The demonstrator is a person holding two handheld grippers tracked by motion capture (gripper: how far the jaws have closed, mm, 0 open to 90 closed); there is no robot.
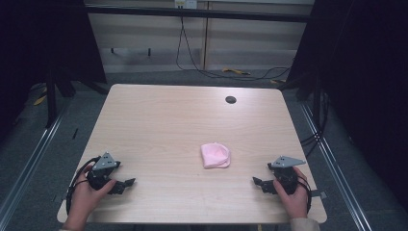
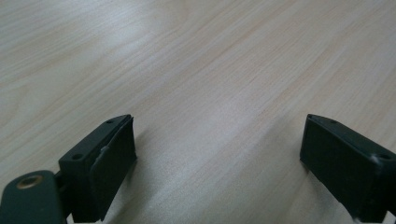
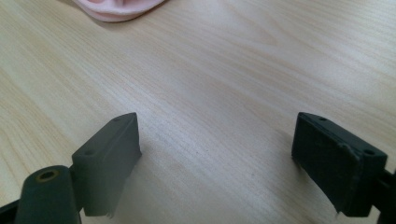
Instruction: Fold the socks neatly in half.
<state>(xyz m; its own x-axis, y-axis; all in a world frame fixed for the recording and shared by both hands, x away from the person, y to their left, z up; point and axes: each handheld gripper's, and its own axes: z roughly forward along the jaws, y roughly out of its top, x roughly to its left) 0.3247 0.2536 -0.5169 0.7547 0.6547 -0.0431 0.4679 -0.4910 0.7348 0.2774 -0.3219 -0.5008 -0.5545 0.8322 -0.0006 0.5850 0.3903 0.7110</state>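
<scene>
Lying apart — cloth (image 1: 215,155) from right tool (image 1: 260,183)

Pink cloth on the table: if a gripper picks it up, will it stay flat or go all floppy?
The pink cloth looks soft and folded into a small bundle, so it would probably droop and unfold when lifted. It seems thin and light, so a push would likely slide or bunch it on the smooth table. It has no round shape to roll.

Your left gripper (image 1: 126,183) rests low in your left hand (image 1: 86,192), its fingers (image 2: 100,168) spread wide with nothing between them. Your right gripper (image 1: 257,182), held in your right hand (image 1: 293,192), has its fingers (image 3: 109,158) equally wide and empty, pointing inward toward the left gripper's fingers.
</scene>
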